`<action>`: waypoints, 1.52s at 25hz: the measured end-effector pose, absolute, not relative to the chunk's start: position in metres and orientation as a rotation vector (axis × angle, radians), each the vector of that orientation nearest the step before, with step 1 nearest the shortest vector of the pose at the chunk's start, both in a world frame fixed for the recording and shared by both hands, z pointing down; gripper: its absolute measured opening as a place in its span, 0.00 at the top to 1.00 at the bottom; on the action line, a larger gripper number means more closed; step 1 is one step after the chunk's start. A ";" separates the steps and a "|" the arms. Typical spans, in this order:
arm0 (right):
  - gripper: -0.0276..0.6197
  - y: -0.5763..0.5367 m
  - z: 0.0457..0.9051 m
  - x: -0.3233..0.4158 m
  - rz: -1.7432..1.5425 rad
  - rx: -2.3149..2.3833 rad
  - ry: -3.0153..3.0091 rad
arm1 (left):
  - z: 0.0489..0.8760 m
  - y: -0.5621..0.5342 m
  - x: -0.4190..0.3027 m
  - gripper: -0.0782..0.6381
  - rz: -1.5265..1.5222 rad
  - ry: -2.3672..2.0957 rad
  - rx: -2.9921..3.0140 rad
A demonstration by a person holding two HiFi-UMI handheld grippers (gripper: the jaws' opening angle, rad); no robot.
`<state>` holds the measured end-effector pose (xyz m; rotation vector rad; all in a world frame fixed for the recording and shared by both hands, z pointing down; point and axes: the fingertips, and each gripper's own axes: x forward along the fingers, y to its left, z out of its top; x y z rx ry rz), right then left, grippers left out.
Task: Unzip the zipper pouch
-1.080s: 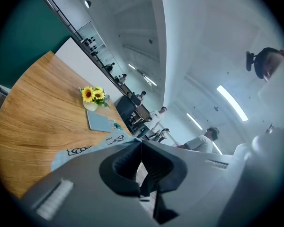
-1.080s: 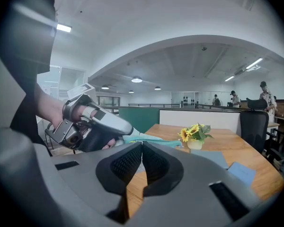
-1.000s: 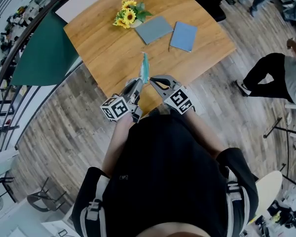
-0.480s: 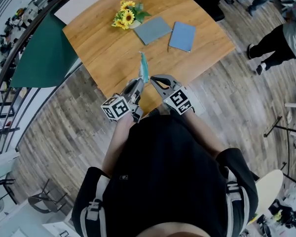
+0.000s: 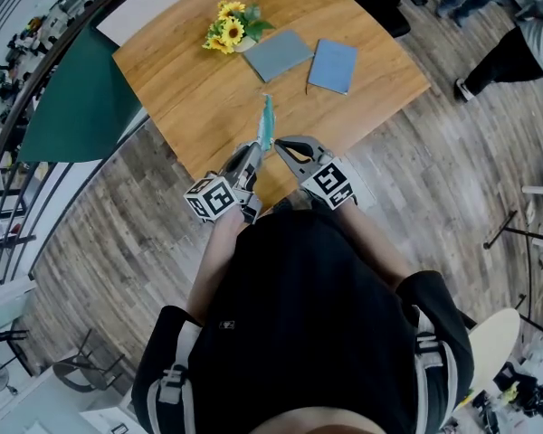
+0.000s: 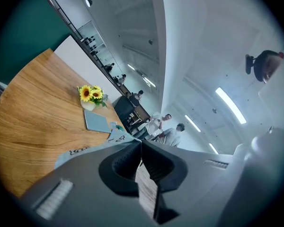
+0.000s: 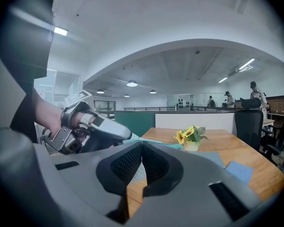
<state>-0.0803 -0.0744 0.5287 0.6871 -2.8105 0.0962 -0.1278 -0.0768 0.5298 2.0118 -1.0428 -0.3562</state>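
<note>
Left gripper (image 5: 257, 150) and right gripper (image 5: 278, 143) stay clamped on the teal pouch (image 5: 267, 120), its print unreadable; the passer-by (image 5: 514, 60) at two o'clock has moved off.

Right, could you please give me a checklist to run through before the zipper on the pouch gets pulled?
1. Left hand-held gripper clamped on the zipper pouch: ok, jaws shut on its fabric.
2. Right hand-held gripper shut at the pouch's edge: ok, jaws together there.
3. Right hand-held gripper on the zipper pull itself: cannot tell, too small to see.
4. Pouch held up edge-on between both grippers: ok.
5. Sunflowers, grey booklet and blue booklet apart from the pouch: ok.
6. How far the zipper is open: cannot tell.
</note>
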 end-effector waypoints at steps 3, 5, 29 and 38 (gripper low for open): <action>0.95 -0.072 0.523 -0.080 0.061 0.659 -2.824 | 0.533 -0.078 -0.129 0.85 -0.443 -1.014 1.957; 0.95 -0.072 0.523 -0.079 0.037 0.645 -2.818 | 0.537 -0.078 -0.128 0.84 -0.491 -0.977 1.923; 0.95 -0.088 0.527 -0.067 0.015 0.740 -2.737 | 0.534 -0.077 -0.106 0.89 -0.529 -0.786 1.940; 0.95 -0.091 0.530 -0.062 0.010 0.744 -2.724 | 0.529 -0.072 -0.102 0.89 -0.509 -0.774 1.981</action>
